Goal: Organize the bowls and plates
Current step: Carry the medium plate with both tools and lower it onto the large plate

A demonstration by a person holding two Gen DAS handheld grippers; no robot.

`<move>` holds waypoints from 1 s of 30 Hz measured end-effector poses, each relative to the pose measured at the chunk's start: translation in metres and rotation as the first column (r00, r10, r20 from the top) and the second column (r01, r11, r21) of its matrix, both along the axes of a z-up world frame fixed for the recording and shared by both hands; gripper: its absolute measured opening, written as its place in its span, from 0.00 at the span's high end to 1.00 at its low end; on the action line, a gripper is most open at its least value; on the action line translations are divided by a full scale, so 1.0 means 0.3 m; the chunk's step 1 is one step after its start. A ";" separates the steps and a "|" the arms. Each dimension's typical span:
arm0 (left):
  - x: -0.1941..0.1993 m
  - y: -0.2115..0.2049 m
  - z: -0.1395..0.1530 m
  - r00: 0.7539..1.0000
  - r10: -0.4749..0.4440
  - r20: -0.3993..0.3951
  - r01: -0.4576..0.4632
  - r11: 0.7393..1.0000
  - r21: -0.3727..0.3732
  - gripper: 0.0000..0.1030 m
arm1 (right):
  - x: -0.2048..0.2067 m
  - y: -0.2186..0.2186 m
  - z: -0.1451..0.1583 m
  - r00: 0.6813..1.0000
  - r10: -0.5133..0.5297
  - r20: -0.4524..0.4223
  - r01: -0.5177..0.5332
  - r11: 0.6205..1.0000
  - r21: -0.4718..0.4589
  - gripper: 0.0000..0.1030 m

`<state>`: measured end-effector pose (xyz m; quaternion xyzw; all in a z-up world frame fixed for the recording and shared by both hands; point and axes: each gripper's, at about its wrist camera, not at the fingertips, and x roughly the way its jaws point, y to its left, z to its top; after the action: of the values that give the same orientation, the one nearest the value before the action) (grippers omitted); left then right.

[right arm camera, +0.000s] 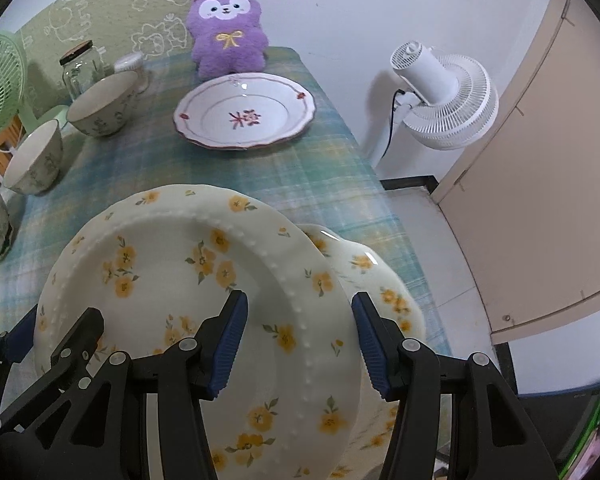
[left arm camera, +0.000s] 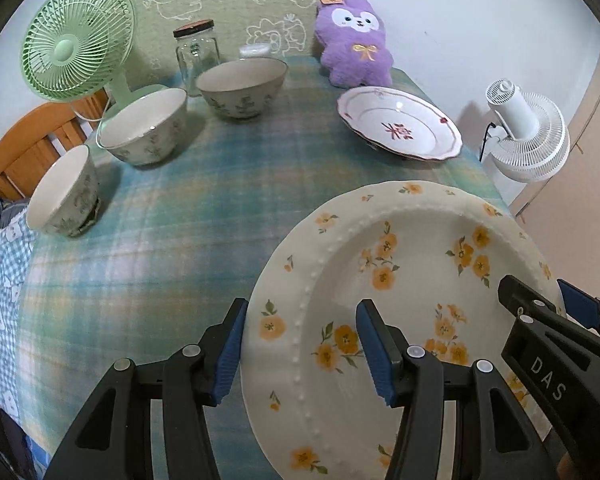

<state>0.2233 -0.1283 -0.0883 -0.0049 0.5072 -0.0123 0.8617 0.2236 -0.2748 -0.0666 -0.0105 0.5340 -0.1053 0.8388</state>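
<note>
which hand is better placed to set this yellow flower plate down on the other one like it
Right. The right gripper holds the yellow flower plate on the side directly above the matching plate; the left gripper grips the far rim.

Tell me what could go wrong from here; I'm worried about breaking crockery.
1. The yellow-flowered plate is gripped at opposite rim edges by the left gripper and right gripper; uneven motion could let it slip.
2. A second flowered plate lies just beneath, near the table edge; a bump could chip or shove it off.

Yellow-flowered cream plate [left arm camera: 388, 288] tilted above another [right arm camera: 384, 300]; red-rimmed plate [left arm camera: 400, 126], three bowls [left arm camera: 242, 88] behind.
</note>
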 end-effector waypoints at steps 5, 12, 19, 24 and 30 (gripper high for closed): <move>-0.014 -0.063 -0.017 1.000 0.015 -0.009 -0.015 1.000 0.001 0.46 | -0.015 -0.066 -0.022 1.000 0.010 -0.018 -0.010 1.000 -0.003 0.44; -0.038 -0.138 -0.043 0.999 0.035 -0.015 -0.035 0.999 0.000 0.46 | -0.038 -0.143 -0.060 0.999 0.026 -0.039 -0.026 1.000 -0.010 0.44; -0.056 -0.194 -0.078 0.998 0.049 -0.036 -0.049 0.999 0.007 0.46 | -0.051 -0.191 -0.097 0.998 0.033 -0.059 -0.033 0.999 -0.004 0.44; -0.060 -0.220 -0.086 0.998 0.064 -0.028 -0.064 0.997 0.031 0.46 | -0.057 -0.210 -0.110 0.997 0.046 -0.062 -0.046 0.999 0.010 0.44; -0.063 -0.232 -0.094 0.997 0.081 -0.016 -0.080 0.995 0.058 0.46 | -0.052 -0.212 -0.125 0.996 0.059 -0.063 -0.058 0.998 0.016 0.44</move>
<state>0.2043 -0.1978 -0.1164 -0.0006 0.5145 0.0371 0.8567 0.2080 -0.3384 -0.1042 -0.0238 0.5604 -0.0766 0.8243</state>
